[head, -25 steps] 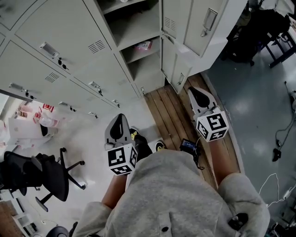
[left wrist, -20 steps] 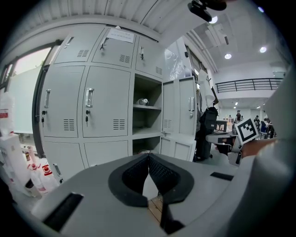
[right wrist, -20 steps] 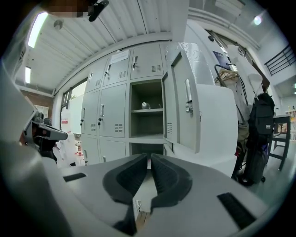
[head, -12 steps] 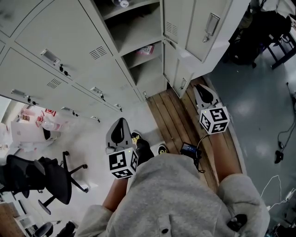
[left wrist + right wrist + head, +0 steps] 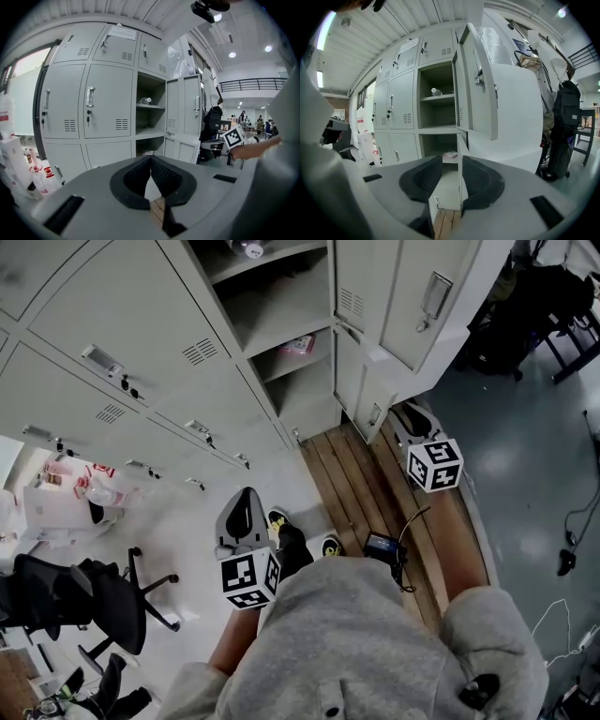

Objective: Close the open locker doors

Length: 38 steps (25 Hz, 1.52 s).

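Head view: grey locker bank (image 5: 141,343) fills the upper left; one column stands open, the rest shut
Room: large lit hall; smooth grey floor (image 5: 525,456) to the right, paler floor to the left; office chair (image 5: 75,592) low left, well apart from the open column
Underfoot: slatted wooden platform (image 5: 375,493) in front of the open column; the person stands at its near end
Upper door (image 5: 422,296): wide open to the right, latch handle facing outward
Lower door (image 5: 361,381): open too, just beneath the upper one, free edge toward the person
Handling: likely thin sheet steel on hinges; stiff, light to swing, smooth-painted; may rebound off the frame unless pressed home
Where to hold: better pushed than pinched; flat outer face near the latch, far from the hinge
Right gripper (image 5: 409,413): jaws spread, empty; near the lower door, whose edge lines up with the gap in the right gripper view; no contact visible
Left gripper (image 5: 244,498): tips pressed together on nothing; low, well apart from both doors
Small things: bottle (image 5: 436,91) on the upper shelf; pink packet (image 5: 298,343) on the lower; both set back inside
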Each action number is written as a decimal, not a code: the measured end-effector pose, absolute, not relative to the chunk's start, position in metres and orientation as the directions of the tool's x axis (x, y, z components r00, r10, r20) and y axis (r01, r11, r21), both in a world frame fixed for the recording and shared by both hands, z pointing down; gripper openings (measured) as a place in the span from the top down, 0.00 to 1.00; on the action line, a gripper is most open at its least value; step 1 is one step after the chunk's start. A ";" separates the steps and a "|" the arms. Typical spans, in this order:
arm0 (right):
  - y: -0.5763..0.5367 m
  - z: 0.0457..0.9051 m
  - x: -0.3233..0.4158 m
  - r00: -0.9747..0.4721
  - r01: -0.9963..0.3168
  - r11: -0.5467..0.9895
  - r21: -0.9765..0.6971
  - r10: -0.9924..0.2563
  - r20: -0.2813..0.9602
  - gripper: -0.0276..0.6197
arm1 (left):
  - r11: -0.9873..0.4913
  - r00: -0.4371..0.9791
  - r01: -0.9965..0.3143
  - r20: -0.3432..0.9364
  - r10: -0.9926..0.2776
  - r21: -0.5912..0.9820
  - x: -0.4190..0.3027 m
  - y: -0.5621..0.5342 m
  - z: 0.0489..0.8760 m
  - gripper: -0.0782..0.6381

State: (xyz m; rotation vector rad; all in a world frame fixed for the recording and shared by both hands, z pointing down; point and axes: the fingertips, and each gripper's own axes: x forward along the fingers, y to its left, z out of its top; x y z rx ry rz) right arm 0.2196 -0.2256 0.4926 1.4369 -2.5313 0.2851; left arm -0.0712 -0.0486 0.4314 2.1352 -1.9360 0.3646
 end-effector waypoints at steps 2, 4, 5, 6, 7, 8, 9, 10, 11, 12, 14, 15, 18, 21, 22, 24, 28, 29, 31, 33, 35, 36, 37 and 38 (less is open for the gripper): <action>-0.233 0.499 0.221 -0.491 -0.867 0.493 -0.072 -0.822 0.287 0.77 | -0.090 0.086 -0.996 0.340 -0.936 0.004 -0.075 -0.048 0.431 0.88; -0.241 0.504 0.224 -0.479 -0.875 0.478 -0.080 -0.828 0.290 0.77 | -0.085 0.080 -0.996 0.342 -0.936 0.001 -0.079 -0.049 0.431 0.88; -0.245 0.505 0.225 -0.472 -0.879 0.471 -0.080 -0.832 0.292 0.77 | -0.083 0.078 -0.997 0.342 -0.936 0.000 -0.081 -0.050 0.430 0.88; -0.248 0.506 0.226 -0.465 -0.883 0.463 -0.079 -0.835 0.294 0.77 | -0.082 0.077 -0.997 0.343 -0.936 -0.001 -0.083 -0.051 0.431 0.88; -0.252 0.507 0.227 -0.459 -0.886 0.457 -0.078 -0.838 0.296 0.77 | -0.082 0.076 -0.997 0.344 -0.936 -0.001 -0.084 -0.052 0.431 0.88; -0.254 0.507 0.227 -0.455 -0.888 0.454 -0.076 -0.839 0.298 0.77 | -0.082 0.077 -0.997 0.346 -0.935 -0.001 -0.086 -0.053 0.431 0.88; -0.257 0.508 0.226 -0.454 -0.888 0.455 -0.072 -0.839 0.299 0.77 | -0.084 0.078 -0.996 0.347 -0.935 -0.002 -0.087 -0.054 0.431 0.88; -0.258 0.508 0.224 -0.454 -0.887 0.457 -0.066 -0.839 0.300 0.77 | -0.086 0.079 -0.996 0.347 -0.935 -0.005 -0.088 -0.055 0.431 0.88; -0.259 0.508 0.223 -0.453 -0.887 0.458 -0.061 -0.839 0.302 0.77 | -0.087 0.079 -0.996 0.345 -0.935 -0.007 -0.088 -0.055 0.430 0.88; -0.260 0.508 0.222 -0.451 -0.888 0.457 -0.056 -0.839 0.305 0.77 | -0.088 0.080 -0.996 0.343 -0.936 -0.008 -0.089 -0.056 0.429 0.88; -0.262 0.509 0.221 -0.445 -0.891 0.452 -0.052 -0.841 0.310 0.77 | -0.088 0.080 -0.996 0.338 -0.938 -0.008 -0.091 -0.058 0.426 0.88; -0.262 0.510 0.220 -0.441 -0.892 0.449 -0.048 -0.842 0.310 0.77 | -0.086 0.079 -0.996 0.335 -0.939 -0.008 -0.092 -0.059 0.425 0.88; -0.263 0.507 0.223 -0.416 -0.902 0.431 -0.016 -0.859 0.300 0.77 | -0.082 0.075 -0.997 0.332 -0.940 -0.007 -0.096 -0.060 0.424 0.88; -0.268 0.509 0.228 -0.399 -0.911 0.412 -0.022 -0.865 0.303 0.77 | -0.080 0.074 -0.997 0.337 -0.939 -0.003 -0.099 -0.059 0.426 0.88; -0.269 0.510 0.228 -0.403 -0.910 0.414 -0.032 -0.862 0.309 0.77 | -0.079 0.074 -0.997 0.339 -0.938 -0.002 -0.100 -0.059 0.427 0.88; -0.271 0.512 0.225 -0.415 -0.904 0.425 -0.043 -0.852 0.319 0.77 | -0.077 0.072 -0.997 0.342 -0.937 0.000 -0.101 -0.058 0.428 0.88; -0.269 0.512 0.214 -0.431 -0.894 0.446 -0.032 -0.840 0.330 0.77 | -0.065 0.064 -0.998 0.343 -0.937 0.007 -0.107 -0.056 0.430 0.88; -0.267 0.512 0.210 -0.437 -0.891 0.453 -0.028 -0.837 0.329 0.77 | -0.062 0.061 -0.998 0.342 -0.938 0.008 -0.109 -0.056 0.430 0.88; -0.264 0.513 0.200 -0.450 -0.882 0.470 -0.022 -0.831 0.327 0.77 | -0.053 0.053 -0.999 0.342 -0.938 0.011 -0.113 -0.054 0.431 0.88; -0.259 0.513 0.188 -0.471 -0.871 0.491 -0.025 -0.820 0.326 0.77 | -0.044 0.047 -0.999 0.342 -0.938 0.015 -0.117 -0.051 0.431 0.88; -0.255 0.513 0.174 -0.496 -0.857 0.515 -0.031 -0.807 0.321 0.77 | -0.037 0.042 -0.999 0.344 -0.938 0.019 -0.121 -0.048 0.431 0.88; -0.253 0.512 0.167 -0.508 -0.849 0.527 -0.031 -0.801 0.317 0.77 | -0.033 0.038 -0.999 0.346 -0.938 0.021 -0.123 -0.046 0.431 0.88; -0.251 0.511 0.160 -0.520 -0.841 0.540 -0.029 -0.794 0.314 0.77 | -0.028 0.034 -0.999 0.348 -0.937 0.023 -0.125 -0.045 0.433 0.88; -0.250 0.511 0.153 -0.532 -0.833 0.552 -0.028 -0.788 0.311 0.77 | -0.023 0.030 -0.999 0.351 -0.936 0.024 -0.128 -0.044 0.434 0.88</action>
